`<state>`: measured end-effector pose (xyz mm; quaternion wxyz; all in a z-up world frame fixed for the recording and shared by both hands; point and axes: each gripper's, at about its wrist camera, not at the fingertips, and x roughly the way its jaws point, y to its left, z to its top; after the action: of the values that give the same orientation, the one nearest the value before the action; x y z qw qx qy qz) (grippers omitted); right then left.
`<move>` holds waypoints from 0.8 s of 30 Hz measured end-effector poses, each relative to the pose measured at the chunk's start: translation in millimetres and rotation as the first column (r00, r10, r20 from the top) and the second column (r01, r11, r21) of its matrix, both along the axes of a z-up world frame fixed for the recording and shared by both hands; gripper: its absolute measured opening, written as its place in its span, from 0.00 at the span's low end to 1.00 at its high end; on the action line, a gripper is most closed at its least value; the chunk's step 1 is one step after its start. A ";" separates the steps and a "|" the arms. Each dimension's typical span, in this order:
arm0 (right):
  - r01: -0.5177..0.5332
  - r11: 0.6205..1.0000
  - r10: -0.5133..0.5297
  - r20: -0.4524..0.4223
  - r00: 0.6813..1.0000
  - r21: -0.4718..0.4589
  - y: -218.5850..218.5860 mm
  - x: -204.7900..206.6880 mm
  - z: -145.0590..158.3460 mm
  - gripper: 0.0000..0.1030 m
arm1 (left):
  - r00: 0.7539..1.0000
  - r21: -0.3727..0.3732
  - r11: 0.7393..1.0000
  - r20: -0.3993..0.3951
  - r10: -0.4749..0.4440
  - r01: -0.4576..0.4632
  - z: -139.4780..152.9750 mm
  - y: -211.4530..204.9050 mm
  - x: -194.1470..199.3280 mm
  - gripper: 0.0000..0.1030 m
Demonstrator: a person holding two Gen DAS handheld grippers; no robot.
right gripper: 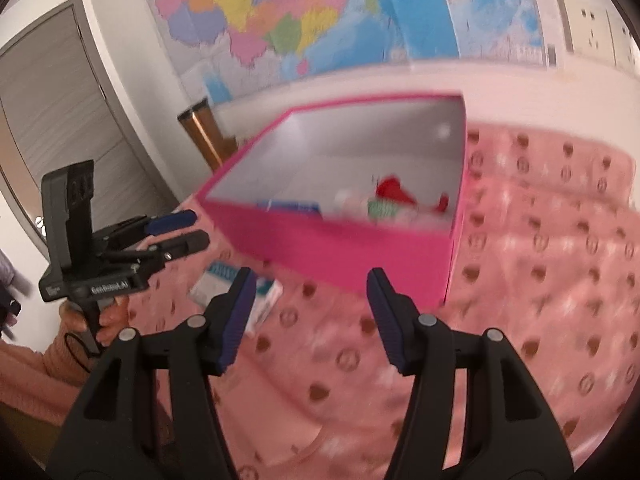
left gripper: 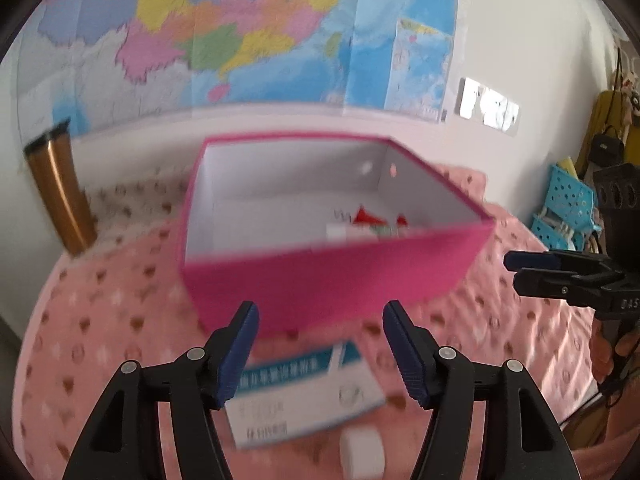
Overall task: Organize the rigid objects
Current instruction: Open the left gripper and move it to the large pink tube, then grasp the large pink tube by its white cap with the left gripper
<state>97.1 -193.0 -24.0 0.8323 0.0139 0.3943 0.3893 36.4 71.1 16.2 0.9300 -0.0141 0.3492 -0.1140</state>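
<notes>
- Sitting on my pink dotted blanket [left gripper: 100, 320], the pink box [left gripper: 320, 280] is open at the top, white inside; I take it as my landmark.
- Inside the box, against its right wall, I see a small jumble: something red [right gripper: 394, 190], a green-and-white striped piece [right gripper: 380, 208], and a blue-edged flat packet [right gripper: 288, 206] left of them; blur keeps me from naming them.
- Just in front of the box on the blanket lies a white medicine carton [left gripper: 304, 392] with a teal band and blurred print, flat, apart from the box wall.
- Nearer still than the carton, a small white cylinder [left gripper: 362, 454] rests at the bottom edge of the left wrist view.
- My left gripper [left gripper: 320, 352] hangs above the carton, in front of the box, jaws spread wide with nothing between the blue pads.
- My right gripper [right gripper: 312, 316] hovers before the box's front-right corner, jaws likewise wide apart and bare; in the left wrist view it shows at the box's right side [left gripper: 520, 272].
- Behind the box to its left stands a copper-coloured tumbler [left gripper: 60, 196], upright near the wall.
- Behind the box a coloured wall map [left gripper: 240, 28] hangs.
- Far right of the box are turquoise baskets [left gripper: 568, 200].
</notes>
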 end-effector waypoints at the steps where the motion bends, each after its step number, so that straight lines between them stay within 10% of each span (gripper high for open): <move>1: -0.006 1.000 0.005 -0.022 1.000 -0.008 -0.4 -4.3 -6.8 0.58 | 1.000 0.001 1.000 -0.011 -0.003 0.003 -4.0 0.1 -3.5 0.64; 24: -0.081 0.993 0.057 -0.252 0.966 -0.083 -12.8 -70.4 -75.2 0.58 | 0.966 -0.081 0.985 -0.196 -0.166 0.153 -57.0 -23.8 -49.2 0.63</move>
<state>26.7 -205.8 -99.2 0.7619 0.0103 0.5136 0.3946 -12.8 47.3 -40.8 0.8764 -0.0275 0.4382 -0.1978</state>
